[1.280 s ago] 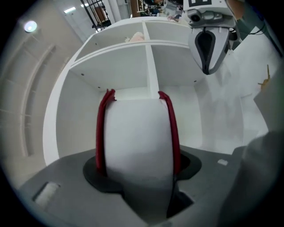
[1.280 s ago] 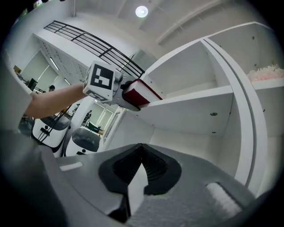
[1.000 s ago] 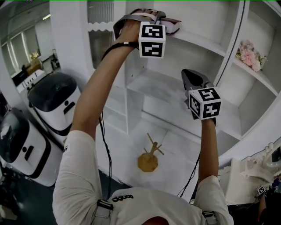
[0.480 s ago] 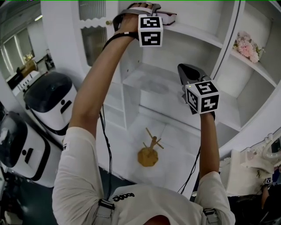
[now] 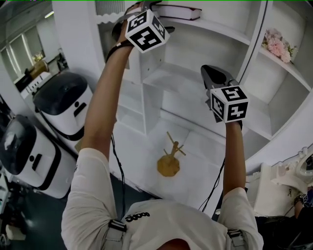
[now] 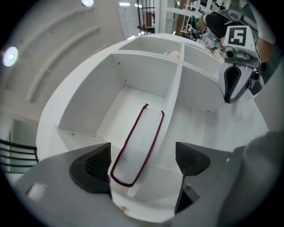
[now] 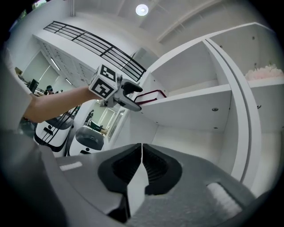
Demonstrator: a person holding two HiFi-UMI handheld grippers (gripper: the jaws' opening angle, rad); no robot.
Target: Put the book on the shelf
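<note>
The book (image 5: 177, 10), white pages with a dark red cover, lies flat on the upper shelf (image 5: 222, 30) of the white unit. In the left gripper view its near end (image 6: 137, 144) shows between the open jaws of my left gripper (image 6: 143, 159), close by the left pad, with neither pad pressing on it. In the head view the left gripper (image 5: 164, 23) sits just left of and below the book. My right gripper (image 5: 215, 74) is held up lower, before the middle shelf, its jaws (image 7: 141, 164) shut and empty. It sees the left gripper (image 7: 128, 99) at the book (image 7: 151, 94).
A wooden stand (image 5: 169, 163) sits on the low shelf. Pink flowers (image 5: 276, 43) stand in the right compartment. A vertical divider (image 6: 171, 111) runs just right of the book. Two white and black machines (image 5: 63, 102) stand on the floor at the left.
The left gripper has let go of the book and drawn back to the left and down. The book stays on the upper shelf. The right gripper has barely moved.
</note>
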